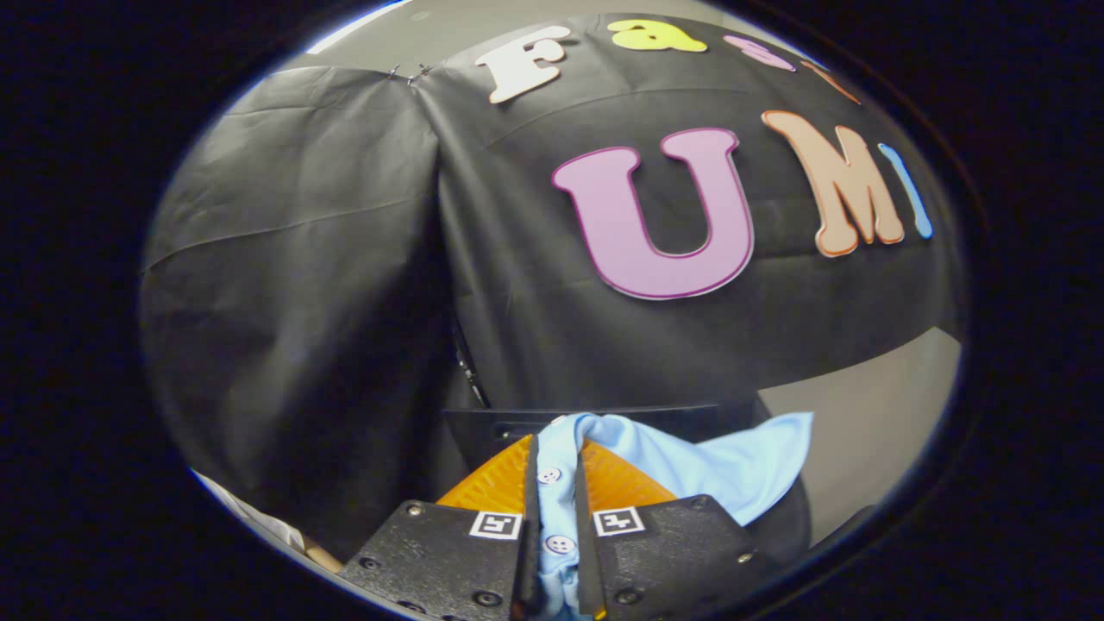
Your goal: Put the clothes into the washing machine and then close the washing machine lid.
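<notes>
Between the two fingers of the claw (pixel 552 509), right at the near end, a light blue buttoned cotton shirt (pixel 690 466) is pinched: its button placket runs up the narrow gap, both fingers pressing on the cloth, and the rest spills out past the tips and droops to the right. Two white buttons show on that strip. One garment, then, and one claw, clamped narrow on it.

Just beyond the fingertips lies a dark, flat-edged panel (pixel 604 418), possibly part of the washing machine, though I cannot tell. Beyond that hangs the black cloth booth wall (pixel 345 259).

Judging from this, the shirt is lifted and being carried. To do it well, keep the grip firm on the placket, since thin cloth slips easily; carry high enough for the hanging tail to clear the machine's rim, and release only once the bulk is over the opening.
</notes>
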A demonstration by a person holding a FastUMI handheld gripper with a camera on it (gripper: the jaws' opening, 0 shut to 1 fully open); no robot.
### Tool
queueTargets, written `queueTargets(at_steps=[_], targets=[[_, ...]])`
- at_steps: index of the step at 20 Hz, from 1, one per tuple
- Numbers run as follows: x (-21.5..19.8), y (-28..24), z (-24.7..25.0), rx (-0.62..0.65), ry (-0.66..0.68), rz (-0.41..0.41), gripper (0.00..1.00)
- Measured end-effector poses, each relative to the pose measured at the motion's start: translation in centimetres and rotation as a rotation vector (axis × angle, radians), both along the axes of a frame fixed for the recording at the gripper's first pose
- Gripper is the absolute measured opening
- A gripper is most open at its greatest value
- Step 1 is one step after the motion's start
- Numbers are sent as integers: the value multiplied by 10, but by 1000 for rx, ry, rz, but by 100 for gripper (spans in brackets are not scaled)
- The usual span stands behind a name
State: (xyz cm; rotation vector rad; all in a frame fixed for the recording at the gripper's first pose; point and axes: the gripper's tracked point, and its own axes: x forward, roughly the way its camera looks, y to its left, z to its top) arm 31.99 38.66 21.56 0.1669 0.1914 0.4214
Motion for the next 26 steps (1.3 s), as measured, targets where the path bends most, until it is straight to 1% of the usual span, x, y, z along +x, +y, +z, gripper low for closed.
queueTargets(at_steps=[4,6,10,13,15,20,22,25,26], targets=[[12,29,-42,-32,75,41,17],[13,35,-65,-40,144,34,20],[15,32,-49,1,91,27,31],[19,30,-34,-21,57,7,40],[21,28,-31,-26,51,-7,40],[28,27,-30,-20,45,-23,70],[42,27,-23,-27,30,-41,81],[73,14,-16,-73,-6,-132,97],[83,10,-15,-79,-14,-155,97]])
